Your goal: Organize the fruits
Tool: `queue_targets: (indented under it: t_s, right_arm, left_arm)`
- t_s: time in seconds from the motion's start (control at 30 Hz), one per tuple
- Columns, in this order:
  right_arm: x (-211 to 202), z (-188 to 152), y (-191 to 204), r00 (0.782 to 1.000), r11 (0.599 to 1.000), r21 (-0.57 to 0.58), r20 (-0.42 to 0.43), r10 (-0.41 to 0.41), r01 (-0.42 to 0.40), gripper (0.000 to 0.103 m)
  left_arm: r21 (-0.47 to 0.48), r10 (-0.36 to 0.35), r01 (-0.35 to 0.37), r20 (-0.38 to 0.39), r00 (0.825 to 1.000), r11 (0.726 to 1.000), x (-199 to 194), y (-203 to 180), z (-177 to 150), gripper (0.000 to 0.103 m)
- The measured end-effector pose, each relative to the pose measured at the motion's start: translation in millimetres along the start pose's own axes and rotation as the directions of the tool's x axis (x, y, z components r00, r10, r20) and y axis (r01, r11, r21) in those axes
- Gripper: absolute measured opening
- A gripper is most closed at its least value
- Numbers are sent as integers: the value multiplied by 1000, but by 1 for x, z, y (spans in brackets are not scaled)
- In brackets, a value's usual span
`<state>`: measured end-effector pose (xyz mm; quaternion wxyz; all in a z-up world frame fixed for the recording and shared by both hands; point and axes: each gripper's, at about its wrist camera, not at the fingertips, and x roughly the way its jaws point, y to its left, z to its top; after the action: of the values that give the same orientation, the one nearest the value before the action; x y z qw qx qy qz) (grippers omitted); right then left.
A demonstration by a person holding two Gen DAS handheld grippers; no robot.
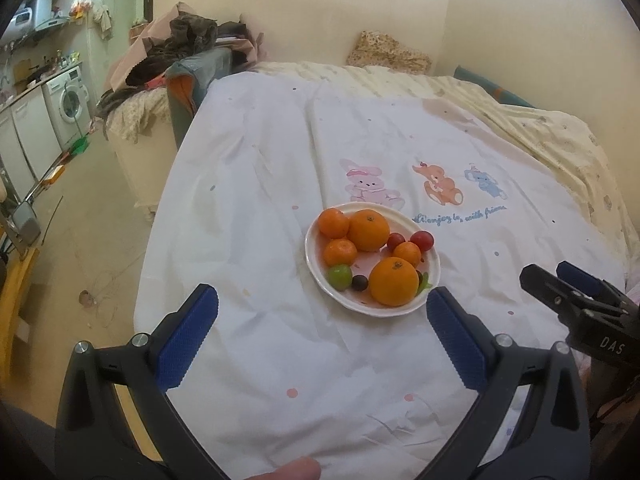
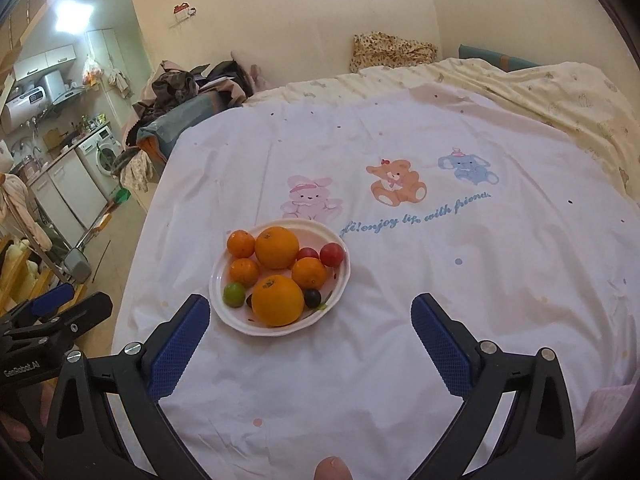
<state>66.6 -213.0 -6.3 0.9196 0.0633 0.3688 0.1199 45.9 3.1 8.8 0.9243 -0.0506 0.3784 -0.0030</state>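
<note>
A white plate (image 1: 316, 276) (image 2: 218, 280) sits on a white printed cloth and holds several fruits. There are two big oranges (image 1: 393, 282) (image 2: 277, 300), smaller tangerines (image 1: 340, 252) (image 2: 244, 271), red plums (image 1: 422, 239) (image 2: 332, 254), a green plum (image 1: 340, 277) (image 2: 234, 294) and a dark one (image 1: 359, 282) (image 2: 313, 298). My left gripper (image 1: 322, 304) hovers open just short of the plate, nothing between its blue pads. My right gripper (image 2: 310, 312) also stands open near the plate's front edge, empty; it appears at the right of the left wrist view (image 1: 568, 292).
The cloth (image 2: 400, 260) with cartoon animals covers a table; a cream bedspread (image 2: 540, 92) lies beyond it. Piled clothes (image 1: 180, 44) and a washing machine (image 1: 68, 100) stand at the far left. The table's left edge drops to the floor (image 1: 92, 220).
</note>
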Motion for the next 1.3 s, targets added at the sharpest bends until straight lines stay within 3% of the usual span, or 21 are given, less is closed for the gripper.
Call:
queue_targets:
  t_s: [1.3]
  right_arm:
    - [7, -4, -1, 999, 1000, 0, -30, -10, 10, 103]
  left_arm:
    - [-47, -36, 35, -25, 999, 998, 2, 6, -1, 103]
